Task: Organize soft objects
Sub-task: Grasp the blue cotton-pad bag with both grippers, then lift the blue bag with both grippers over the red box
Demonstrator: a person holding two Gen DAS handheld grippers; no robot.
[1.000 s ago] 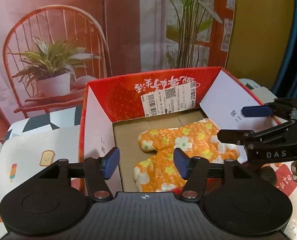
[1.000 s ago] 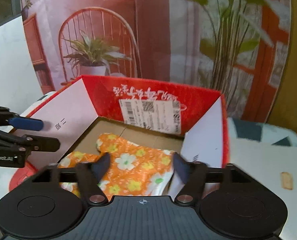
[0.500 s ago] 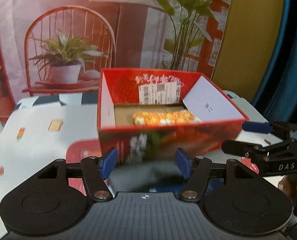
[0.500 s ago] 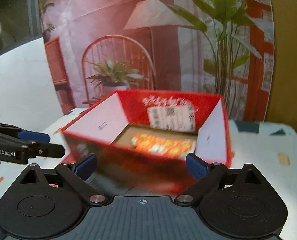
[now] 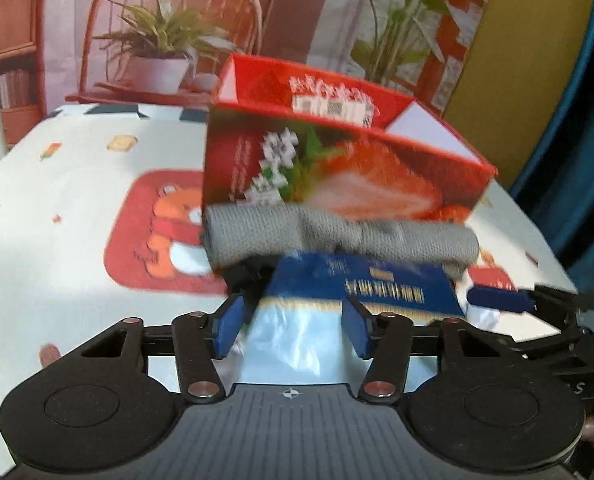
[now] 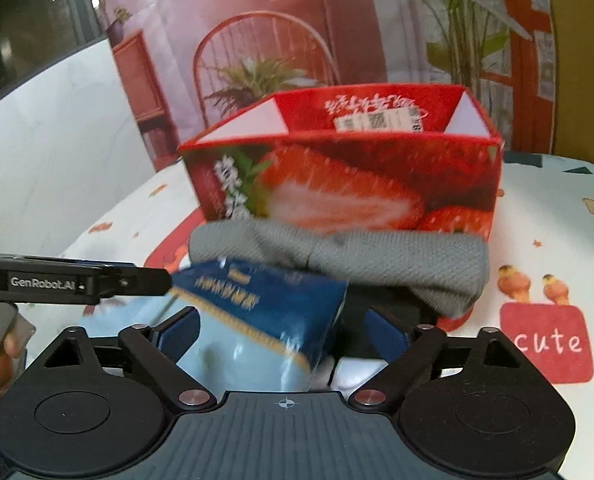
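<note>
Against the front wall of the red strawberry box [image 6: 349,184] lies the rolled grey knit [image 6: 377,256], with a blue and pale tissue pack [image 6: 257,312] just in front of it, its gold print too blurred to read. My left gripper [image 5: 289,326] and right gripper [image 6: 285,332] both hang spread wide, gripping nothing. "GenRobot.AI" shows on my left tool, "cute" [image 6: 547,342] on the cartoon tablecloth [image 5: 57,208].
</note>
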